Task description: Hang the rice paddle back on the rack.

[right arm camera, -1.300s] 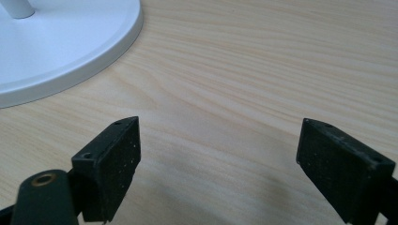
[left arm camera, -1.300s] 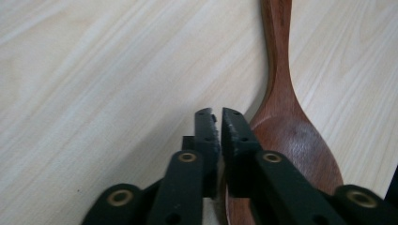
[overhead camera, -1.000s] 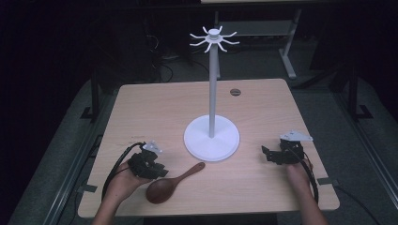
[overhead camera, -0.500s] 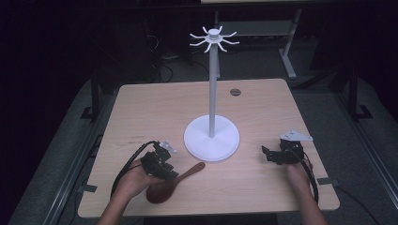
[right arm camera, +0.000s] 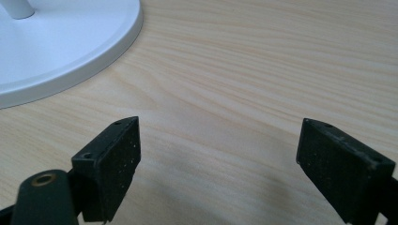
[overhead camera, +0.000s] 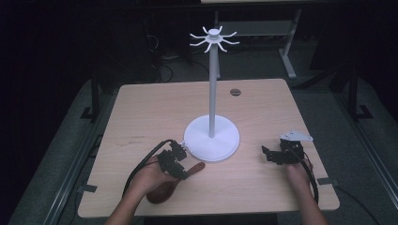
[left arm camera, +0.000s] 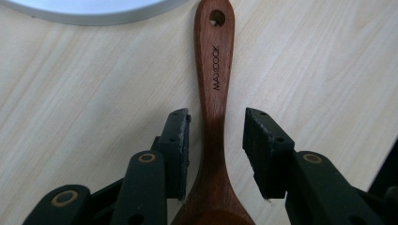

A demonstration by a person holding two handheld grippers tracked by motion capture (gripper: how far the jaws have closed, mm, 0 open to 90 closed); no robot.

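A dark wooden spoon (overhead camera: 196,168) lies on the table in front of the white stand's round base (overhead camera: 211,140). In the left gripper view its handle (left arm camera: 216,70), with a hanging hole at the end, points toward the base rim (left arm camera: 84,9). My left gripper (overhead camera: 181,171) hovers low over the spoon, jaws astride the handle (left arm camera: 217,136). The jaws have just been opening; the pads stand on either side of the handle without pressing it. My right gripper (overhead camera: 266,153) rests at the front right, open and empty (right arm camera: 218,159).
The stand's tall pole carries a ring of hooks (overhead camera: 214,37) at the top. The wooden table (overhead camera: 155,108) has a small round hole (overhead camera: 235,92) near its far edge. The base rim (right arm camera: 56,42) lies just left of my right gripper.
My left hand has slid rightward from beside the spoon's bowl to over its handle, nearer the stand's base. The right hand has stayed put.
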